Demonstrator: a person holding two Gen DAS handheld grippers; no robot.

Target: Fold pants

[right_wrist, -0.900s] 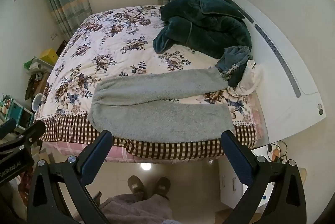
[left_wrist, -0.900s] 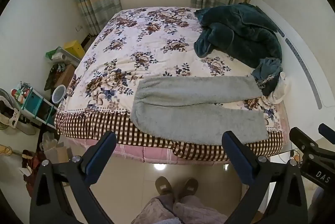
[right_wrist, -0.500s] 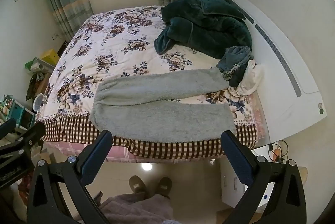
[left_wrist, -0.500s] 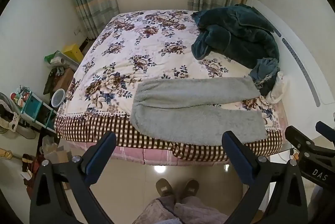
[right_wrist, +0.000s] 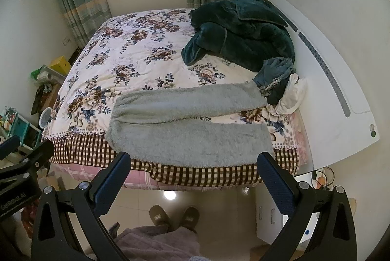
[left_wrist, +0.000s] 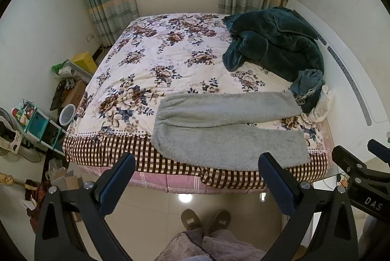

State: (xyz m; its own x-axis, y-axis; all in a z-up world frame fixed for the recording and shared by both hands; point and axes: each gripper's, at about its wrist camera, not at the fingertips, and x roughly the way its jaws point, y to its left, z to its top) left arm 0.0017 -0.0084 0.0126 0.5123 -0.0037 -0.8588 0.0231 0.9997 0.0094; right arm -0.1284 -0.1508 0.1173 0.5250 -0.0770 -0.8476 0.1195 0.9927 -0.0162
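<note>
Grey fleece pants (left_wrist: 226, 129) lie flat along the near edge of the bed (left_wrist: 170, 61), waistband toward the left, the two legs spread apart and pointing right toward the headboard (right_wrist: 324, 90). A dark green blanket (left_wrist: 273, 46) is heaped at the far right, with a blue garment (left_wrist: 307, 85) and a white cloth (left_wrist: 321, 107) just beside the far leg's cuff. The left gripper (left_wrist: 196, 184) and the right gripper (right_wrist: 193, 184) hang above the floor in front of the bed, each with jaws spread wide and holding nothing. Two slippers (left_wrist: 206, 218) stand below.

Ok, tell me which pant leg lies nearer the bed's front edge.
The lower leg of the grey pants, reaching the checkered border; the other leg angles toward the headboard clothes.
</note>
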